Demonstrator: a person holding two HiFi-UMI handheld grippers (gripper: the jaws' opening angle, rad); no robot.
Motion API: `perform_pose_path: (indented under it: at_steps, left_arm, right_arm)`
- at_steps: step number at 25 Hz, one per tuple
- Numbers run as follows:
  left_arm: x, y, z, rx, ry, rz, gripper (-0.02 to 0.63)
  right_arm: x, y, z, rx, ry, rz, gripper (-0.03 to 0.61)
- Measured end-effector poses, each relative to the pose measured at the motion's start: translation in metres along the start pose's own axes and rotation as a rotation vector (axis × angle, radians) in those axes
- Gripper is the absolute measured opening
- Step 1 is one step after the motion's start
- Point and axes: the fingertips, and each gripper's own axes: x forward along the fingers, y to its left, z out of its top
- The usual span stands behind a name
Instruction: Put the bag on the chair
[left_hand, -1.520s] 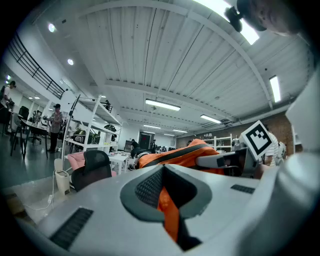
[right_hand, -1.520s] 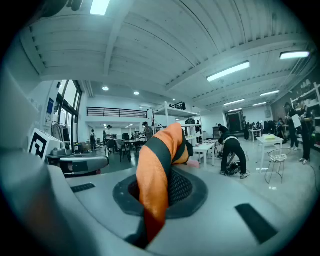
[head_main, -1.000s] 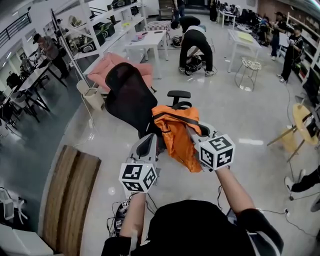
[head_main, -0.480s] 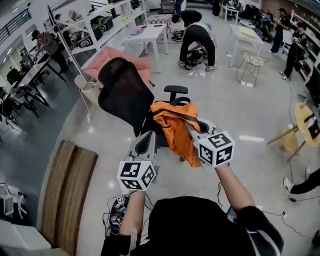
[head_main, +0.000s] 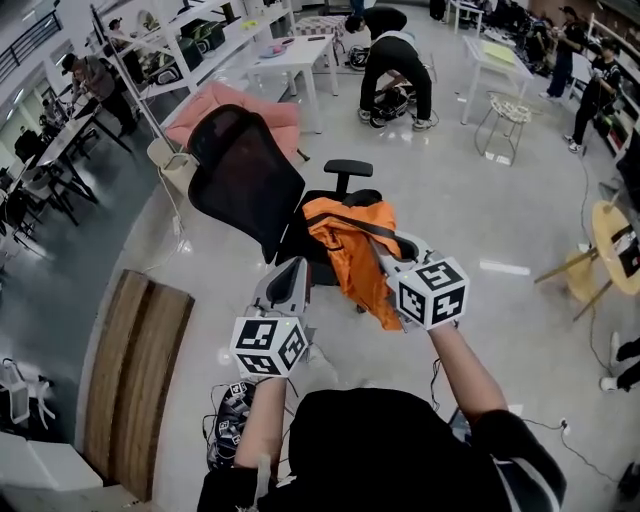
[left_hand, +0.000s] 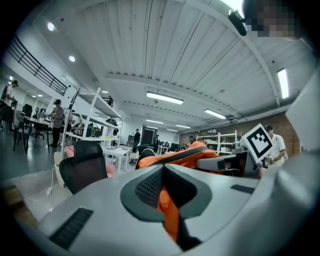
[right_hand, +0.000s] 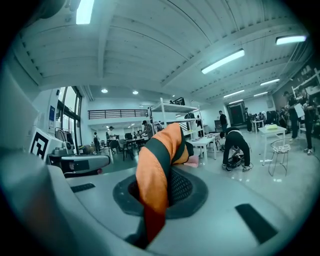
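Jaws of the left gripper (head_main: 297, 268) and right gripper (head_main: 388, 250) each clamp orange fabric of the bag (head_main: 352, 245), which hangs between them over the near right side of the black chair (head_main: 248, 178) seat.

White table (head_main: 300, 58), pink cushion (head_main: 232, 106), wooden bench (head_main: 135, 385)

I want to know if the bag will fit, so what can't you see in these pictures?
Chair seat: head view, mostly behind the orange bag.
Bag's lower end: gripper views, behind the left tongs and right tongs.
Shelf items: every view, too small.
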Motion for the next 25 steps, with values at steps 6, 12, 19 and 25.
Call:
perform_pose_path:
  at_steps: [6, 12, 19, 25]
  left_arm:
    - [0.010, 0.000, 0.001, -0.005, 0.005, -0.012, 0.012]
    - [0.019, 0.004, -0.001, -0.012, 0.000, -0.018, 0.012]
    - [0.024, 0.018, -0.008, -0.023, -0.002, -0.007, 0.012]
    - [0.041, 0.044, -0.012, -0.035, -0.004, -0.002, 0.012]
  right_arm:
    - [0.003, -0.005, 0.001, 0.008, 0.000, 0.000, 0.018]
    - [0.009, -0.008, 0.000, 0.005, -0.001, 0.002, 0.018]
    - [0.025, -0.011, -0.005, 0.000, 0.012, 0.005, 0.018]
    - [0.056, -0.014, -0.009, 0.001, 0.027, 0.015, 0.018]
